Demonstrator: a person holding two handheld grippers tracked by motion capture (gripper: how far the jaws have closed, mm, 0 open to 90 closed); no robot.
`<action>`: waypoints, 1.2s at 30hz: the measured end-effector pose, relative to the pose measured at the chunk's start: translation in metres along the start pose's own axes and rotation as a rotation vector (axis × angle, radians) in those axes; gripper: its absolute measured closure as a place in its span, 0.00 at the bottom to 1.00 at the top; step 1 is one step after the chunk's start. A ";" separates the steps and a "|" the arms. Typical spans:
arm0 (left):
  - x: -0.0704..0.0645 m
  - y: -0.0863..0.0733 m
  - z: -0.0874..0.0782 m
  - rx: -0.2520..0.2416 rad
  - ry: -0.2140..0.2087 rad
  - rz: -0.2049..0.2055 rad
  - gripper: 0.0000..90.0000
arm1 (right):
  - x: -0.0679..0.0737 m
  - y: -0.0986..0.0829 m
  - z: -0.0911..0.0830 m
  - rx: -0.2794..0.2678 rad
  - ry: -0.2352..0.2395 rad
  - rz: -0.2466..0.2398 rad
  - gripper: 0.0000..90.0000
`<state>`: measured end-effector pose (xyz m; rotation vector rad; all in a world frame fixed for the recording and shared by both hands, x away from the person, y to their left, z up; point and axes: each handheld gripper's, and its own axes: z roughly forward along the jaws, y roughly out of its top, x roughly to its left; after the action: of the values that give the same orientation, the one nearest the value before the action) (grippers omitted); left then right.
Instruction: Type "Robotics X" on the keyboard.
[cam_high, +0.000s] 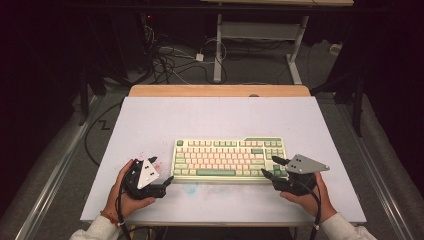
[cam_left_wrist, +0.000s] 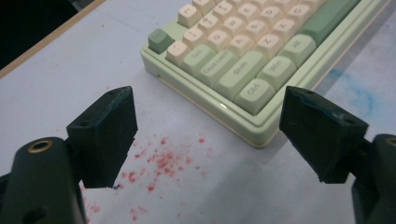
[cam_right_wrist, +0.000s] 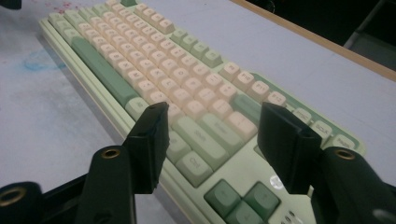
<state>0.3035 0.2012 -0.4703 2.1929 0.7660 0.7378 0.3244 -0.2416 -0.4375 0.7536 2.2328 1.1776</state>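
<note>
Left gripper (cam_high: 161, 173): it is held in the person's left hand (cam_high: 127, 192), just beside the near left corner of the keyboard (cam_high: 229, 159). Its jaws stand wide apart and hold nothing.
Left gripper's aim: in the left gripper view, the corner of the keyboard (cam_left_wrist: 261, 65) lies between and beyond the two jaws, not touching them. I judge that the gripper is placed so to take hold of this end.
Right gripper (cam_high: 272, 168): it is held in the right hand (cam_high: 305, 192) at the near right corner of the keyboard. The jaws are open wide and empty.
Right gripper's aim: in the right gripper view, the jaws hang above the right end of the keyboard (cam_right_wrist: 187, 88), over the keys near the arrow block. If they touch the keys, I cannot tell.
Keyboard: it lies flat on the table (cam_high: 150, 125), in the near middle part, with its long side toward the person. The two grippers stand one at each end, probably to lift or move it evenly.
Writing on keys: "Ctrl", "Shift", "Win" and "Tab" can be read in the left gripper view. The other legends are too blurred, and I see no brand name.
Marks on table: red specks (cam_left_wrist: 161, 161) lie near the left gripper, and a blue smear (cam_left_wrist: 359, 95) lies in front of the keyboard.
</note>
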 end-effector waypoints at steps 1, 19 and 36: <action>-0.001 -0.001 0.000 0.005 0.004 0.001 0.20 | 0.000 0.002 0.003 0.007 0.000 0.004 0.54; -0.006 -0.006 0.001 0.027 -0.024 -0.019 0.20 | 0.002 0.044 0.062 0.092 0.096 -0.039 0.98; -0.004 -0.010 0.003 0.037 -0.052 -0.034 0.20 | 0.022 0.062 0.116 0.191 0.117 -0.092 1.00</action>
<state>0.2999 0.2028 -0.4811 2.2176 0.7945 0.6517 0.3992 -0.1313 -0.4468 0.6622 2.4754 0.9977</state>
